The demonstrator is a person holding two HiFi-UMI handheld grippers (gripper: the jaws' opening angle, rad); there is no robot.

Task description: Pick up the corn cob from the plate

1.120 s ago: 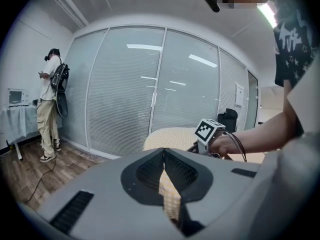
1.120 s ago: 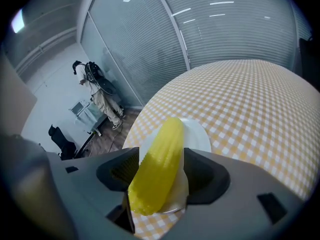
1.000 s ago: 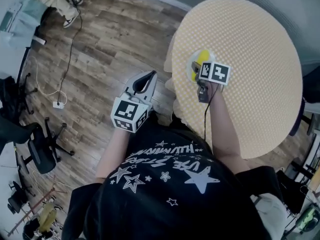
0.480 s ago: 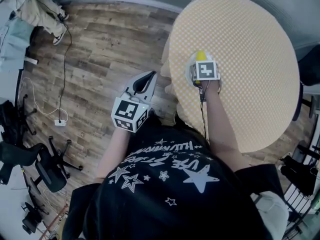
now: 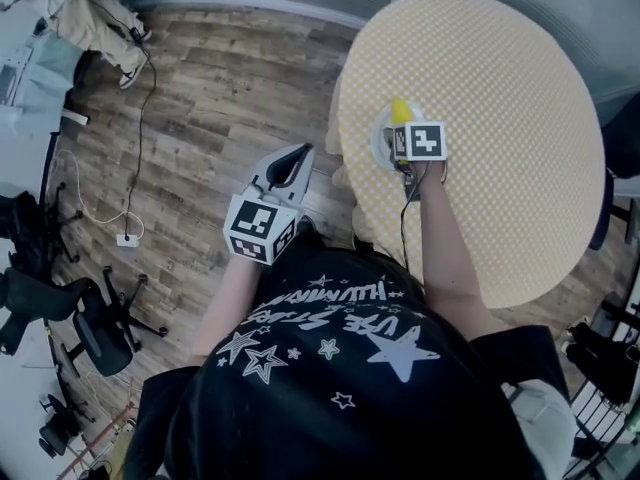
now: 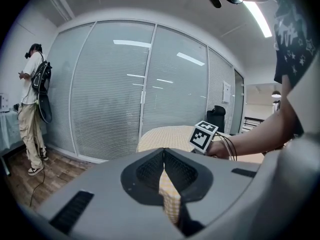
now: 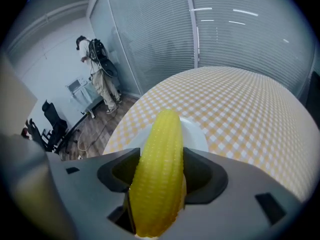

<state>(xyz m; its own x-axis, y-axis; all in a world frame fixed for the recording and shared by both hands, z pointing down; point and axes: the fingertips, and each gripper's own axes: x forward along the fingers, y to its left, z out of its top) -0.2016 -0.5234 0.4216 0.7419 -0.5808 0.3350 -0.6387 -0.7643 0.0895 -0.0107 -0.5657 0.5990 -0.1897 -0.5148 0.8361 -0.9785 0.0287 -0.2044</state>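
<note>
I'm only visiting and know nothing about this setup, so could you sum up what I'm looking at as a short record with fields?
Surface: round table with a yellow checked cover
Right tool: shut on the corn cob, over the white plate
Left tool: shut, empty, held off the table over the wooden floor
Corn clear of plate: cannot tell

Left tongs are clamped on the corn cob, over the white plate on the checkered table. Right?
Wrong side. The right tongs are clamped on the corn cob, over the white plate on the checkered table. The right gripper view shows it. The left tongs are shut on nothing.
</note>
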